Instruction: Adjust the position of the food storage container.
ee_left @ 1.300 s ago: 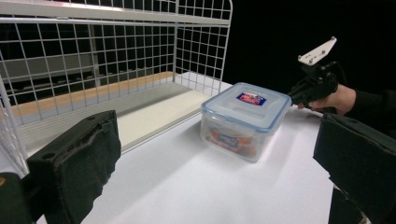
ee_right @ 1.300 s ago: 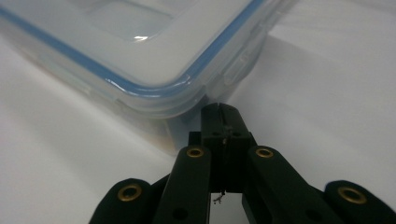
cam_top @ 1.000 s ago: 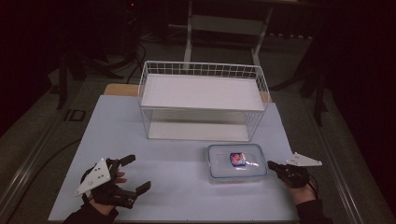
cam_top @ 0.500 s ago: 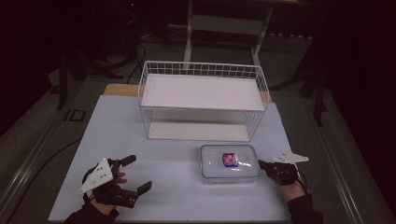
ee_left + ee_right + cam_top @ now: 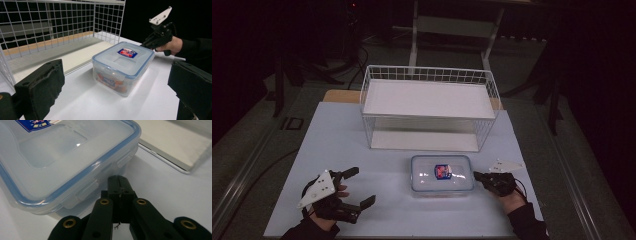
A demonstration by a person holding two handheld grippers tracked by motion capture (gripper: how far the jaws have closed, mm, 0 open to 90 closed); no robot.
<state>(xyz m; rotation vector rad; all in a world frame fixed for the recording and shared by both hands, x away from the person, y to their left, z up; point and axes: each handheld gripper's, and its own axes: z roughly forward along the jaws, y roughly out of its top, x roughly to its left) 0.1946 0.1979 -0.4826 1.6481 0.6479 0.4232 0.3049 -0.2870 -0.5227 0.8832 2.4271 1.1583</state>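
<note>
A clear plastic box (image 5: 442,173) with a blue-edged lid is sitting on the white table (image 5: 337,145), just in front of the white wire basket (image 5: 430,107). A small red and blue sticker (image 5: 442,171) is showing on top of the lid.

The right gripper (image 5: 479,178) is resting at the right end of the box. Its two black jaws are squeezed flat together with nothing between them. In the right gripper view, the closed tips (image 5: 119,185) are pointing at the short side of the box, right by the lid's clips (image 5: 86,190), and are touching it or very nearly so. The person's right hand (image 5: 508,191) is holding this gripper low over the table.

The left gripper (image 5: 355,189) is sitting well away from the box, on its left and a bit nearer to the person. Its jaws are standing wide apart and are holding nothing. In the left gripper view, the box is lying between the two black pads (image 5: 41,86), but far off from them.
</note>
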